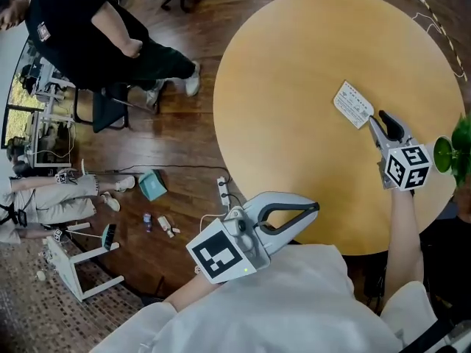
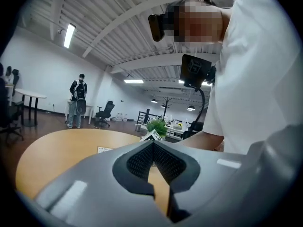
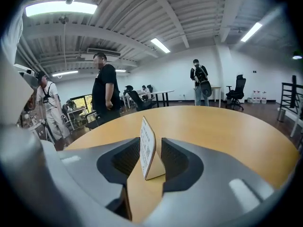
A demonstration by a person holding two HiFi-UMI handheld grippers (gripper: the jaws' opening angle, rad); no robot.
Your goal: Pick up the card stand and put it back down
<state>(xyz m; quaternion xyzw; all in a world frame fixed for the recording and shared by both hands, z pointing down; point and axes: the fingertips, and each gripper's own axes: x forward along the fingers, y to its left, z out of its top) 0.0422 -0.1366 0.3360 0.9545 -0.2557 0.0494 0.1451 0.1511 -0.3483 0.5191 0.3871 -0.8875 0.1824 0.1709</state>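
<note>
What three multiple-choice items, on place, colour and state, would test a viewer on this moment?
1. Where is the card stand? A floor; B between the right tongs, on the table; C chair.
2. What colour is the table? A white; B black; C light wood.
3. The left tongs are? A closed, empty; B wide open; C holding a cup.
Answers: B, it stands upright between the pads; C, the round top is tan; A, the tips meet with nothing between.
</note>
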